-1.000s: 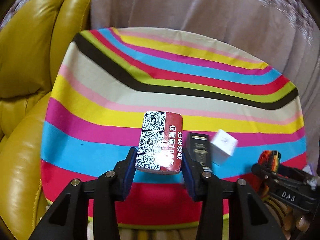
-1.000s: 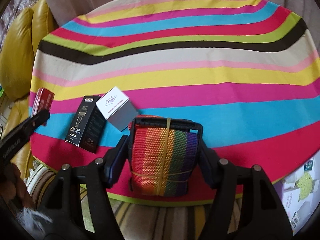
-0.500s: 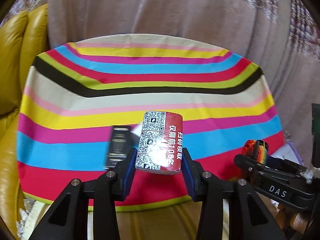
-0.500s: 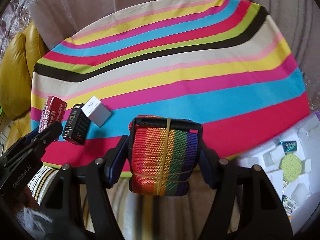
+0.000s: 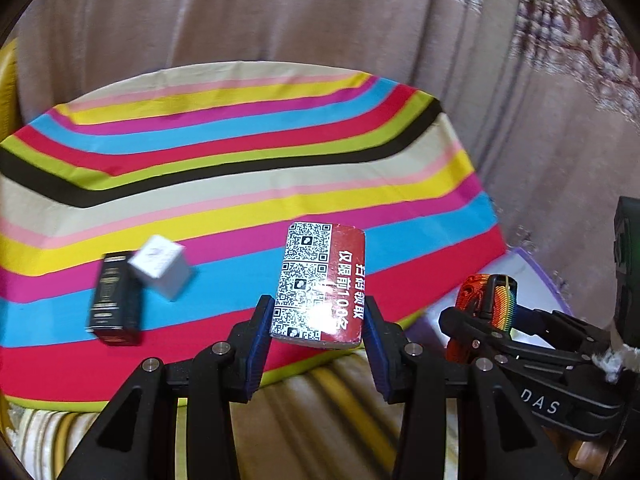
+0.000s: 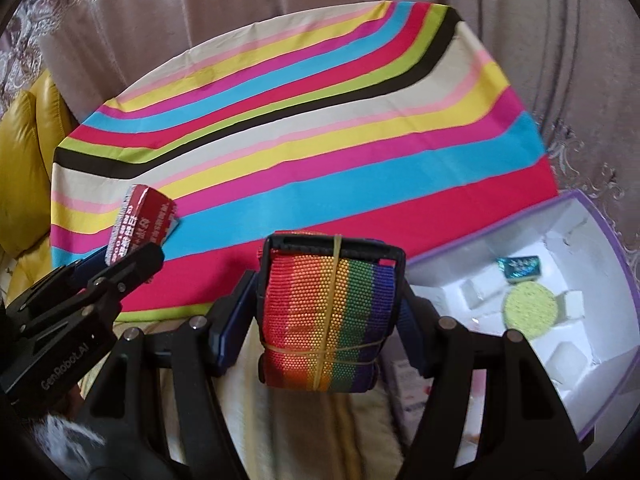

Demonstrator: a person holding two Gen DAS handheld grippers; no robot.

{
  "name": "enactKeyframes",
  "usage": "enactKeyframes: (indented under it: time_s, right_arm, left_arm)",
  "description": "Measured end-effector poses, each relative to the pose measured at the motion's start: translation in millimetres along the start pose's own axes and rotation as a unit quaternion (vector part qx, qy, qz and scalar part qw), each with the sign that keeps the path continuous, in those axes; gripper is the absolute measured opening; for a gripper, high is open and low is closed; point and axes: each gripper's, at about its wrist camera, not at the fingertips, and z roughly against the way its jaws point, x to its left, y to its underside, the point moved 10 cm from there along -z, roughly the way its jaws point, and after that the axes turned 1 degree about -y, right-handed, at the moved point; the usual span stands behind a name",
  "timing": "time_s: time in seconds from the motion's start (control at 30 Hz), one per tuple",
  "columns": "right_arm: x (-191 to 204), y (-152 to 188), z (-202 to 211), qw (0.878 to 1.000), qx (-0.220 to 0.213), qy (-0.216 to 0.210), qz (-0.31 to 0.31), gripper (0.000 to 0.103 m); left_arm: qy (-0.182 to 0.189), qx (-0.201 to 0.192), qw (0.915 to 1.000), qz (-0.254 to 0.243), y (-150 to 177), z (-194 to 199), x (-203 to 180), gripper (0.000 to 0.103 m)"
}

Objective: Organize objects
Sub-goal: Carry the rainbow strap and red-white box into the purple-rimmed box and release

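My left gripper (image 5: pixel 318 334) is shut on a red pack with white QR codes (image 5: pixel 320 284), held above the near edge of the striped table (image 5: pixel 240 168). The same red pack (image 6: pixel 140 224) shows at the left in the right wrist view. My right gripper (image 6: pixel 326 320) is shut on a rolled rainbow strap with a black buckle (image 6: pixel 328 320), bound by a yellow rubber band, held off the table's near edge. That strap (image 5: pixel 488 300) appears at the right in the left wrist view. A black box (image 5: pixel 114 296) and a white box (image 5: pixel 160 266) rest on the table.
A purple-rimmed box with a white foam insert (image 6: pixel 560 264) sits right of the table, holding a round green sponge (image 6: pixel 530 308) and a small teal packet (image 6: pixel 520 268). A yellow leather sofa (image 6: pixel 24 168) is at the left. Curtains (image 5: pixel 280 12) hang behind the table.
Both grippers have swung to the right with their loads. The black and white boxes have slid to the left of the left view, and the foam-lined box has come into the right view.
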Motion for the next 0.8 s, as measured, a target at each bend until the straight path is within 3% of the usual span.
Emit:
enactKeyframes:
  time_s: [0.37,0.53,0.8]
  right_arm:
    - [-99.7,16.1,18.5,0.995,-0.002,0.063,-0.078,0.068]
    - [-151.1,31.5,25.2,0.988,0.003,0.099,-0.118,0.068]
    - [-196.9,48.4,37.9,0.980,0.004,0.148,-0.136,0.069]
  left_arm:
    - [0.066,0.040,0.9945,-0.071,11.0,-26.0,-92.6,0.044]
    - [0.096,0.066,0.9867,-0.114,20.1,-39.7,-135.3,0.044]
    - [0.131,0.110,0.9741,-0.149,34.6,-59.7,-179.7,0.045]
